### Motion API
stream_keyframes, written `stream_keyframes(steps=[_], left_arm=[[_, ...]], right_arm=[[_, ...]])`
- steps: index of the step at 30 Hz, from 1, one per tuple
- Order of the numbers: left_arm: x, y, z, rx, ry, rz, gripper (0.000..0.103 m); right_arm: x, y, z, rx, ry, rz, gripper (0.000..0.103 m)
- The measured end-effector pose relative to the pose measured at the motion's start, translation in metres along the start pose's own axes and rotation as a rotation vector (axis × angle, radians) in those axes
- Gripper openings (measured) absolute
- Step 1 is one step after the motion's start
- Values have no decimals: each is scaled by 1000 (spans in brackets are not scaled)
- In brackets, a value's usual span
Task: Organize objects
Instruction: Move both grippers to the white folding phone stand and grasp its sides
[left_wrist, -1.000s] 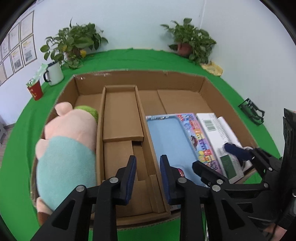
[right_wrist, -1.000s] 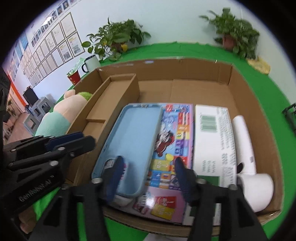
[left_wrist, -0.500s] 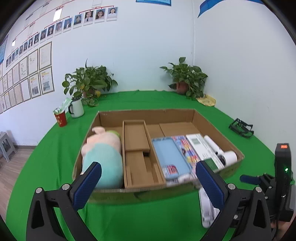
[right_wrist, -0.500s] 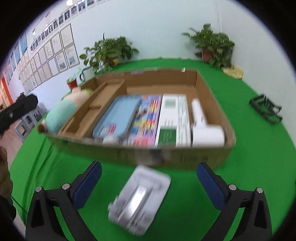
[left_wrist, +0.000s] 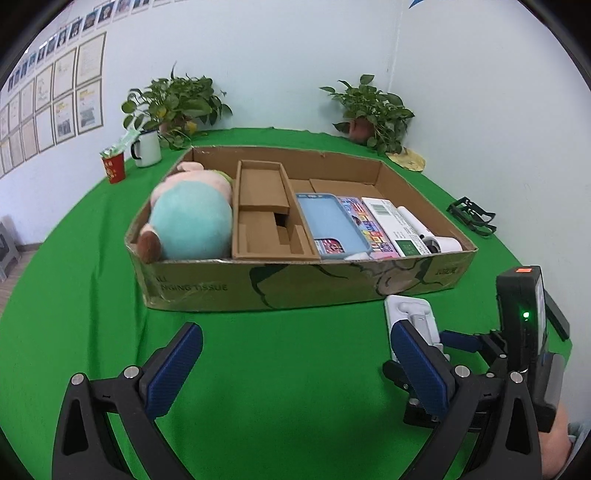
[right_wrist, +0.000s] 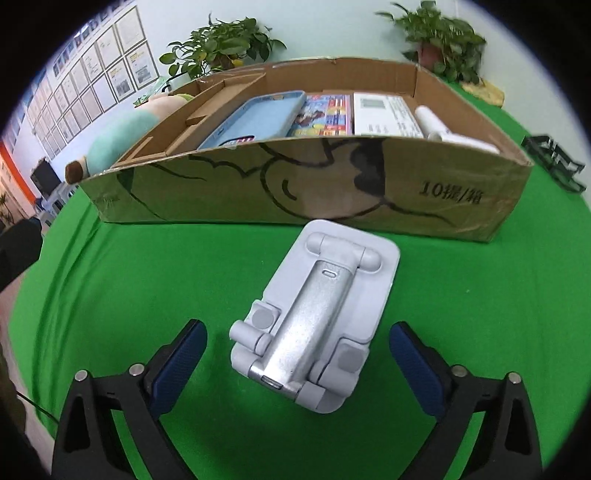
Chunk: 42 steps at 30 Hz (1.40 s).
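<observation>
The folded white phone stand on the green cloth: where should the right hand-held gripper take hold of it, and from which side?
Grip the phone stand across its two long edges near the middle, coming from above and from its near end. It lies flat, with its long axis running away toward the box, and its straight sides suit the pads. The right hand-held gripper already straddles it; its jaws are closing but not yet touching it.

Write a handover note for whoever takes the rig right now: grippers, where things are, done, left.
Left gripper: open, empty, over bare green cloth.
Right gripper: jaws closing, either side of the folded white stand, pads not touching it.
Stand lies on the cloth in front of the cardboard box.
Done: plush toy, blue case, colourful book, white box and paper roll are in the box.
Left: grip the stand; probably box it. Middle cardboard insert is empty.
</observation>
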<state>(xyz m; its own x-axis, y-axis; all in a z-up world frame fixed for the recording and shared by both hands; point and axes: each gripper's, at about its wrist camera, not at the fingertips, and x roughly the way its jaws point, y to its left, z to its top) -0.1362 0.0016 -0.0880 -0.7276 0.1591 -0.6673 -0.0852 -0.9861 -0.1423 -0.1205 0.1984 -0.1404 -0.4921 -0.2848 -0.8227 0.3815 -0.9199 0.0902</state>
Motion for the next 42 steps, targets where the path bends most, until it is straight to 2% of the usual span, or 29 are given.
stream_keyframes(steps=[3,9,11,14,17,19,22,25,29,34,35,38,42], left_arm=[[5,-2,0,-2,22,-40,103],[22,-15,3,-15,110,-185,103],[30,-23,-2,-12,164,-266,102],[48,-36,-18,-51,268,-457,102],[65,-45,-31,-103,342,-553,100],[73,-50,-37,-133,369,-591,95],[88,-55,-45,-198,421,-665,88],[92,-58,-46,-213,411,-681,86],[98,-61,-46,-219,419,-693,77],[104,-63,-45,-216,424,-686,66],[104,-63,-45,-216,425,-684,65],[106,-64,-44,-203,426,-673,60],[109,-63,-42,-202,426,-671,58]], right_arm=[[-3,1,-1,-26,-10,-28,78],[-16,-7,-17,-80,-9,23,70],[-24,-11,-28,-127,0,68,70],[-39,-18,-49,-205,-6,123,70],[-49,-22,-61,-218,-12,140,71],[-55,-24,-67,-189,-30,168,71],[-56,-21,-72,-170,-61,189,82],[-55,-17,-75,-155,-87,169,83],[-51,-15,-68,-122,-92,122,83],[-44,3,-67,-211,-86,11,82],[-44,3,-66,-199,-83,8,82],[-46,1,-65,-169,-78,-9,73],[-47,-4,-64,-131,-83,-1,71]])
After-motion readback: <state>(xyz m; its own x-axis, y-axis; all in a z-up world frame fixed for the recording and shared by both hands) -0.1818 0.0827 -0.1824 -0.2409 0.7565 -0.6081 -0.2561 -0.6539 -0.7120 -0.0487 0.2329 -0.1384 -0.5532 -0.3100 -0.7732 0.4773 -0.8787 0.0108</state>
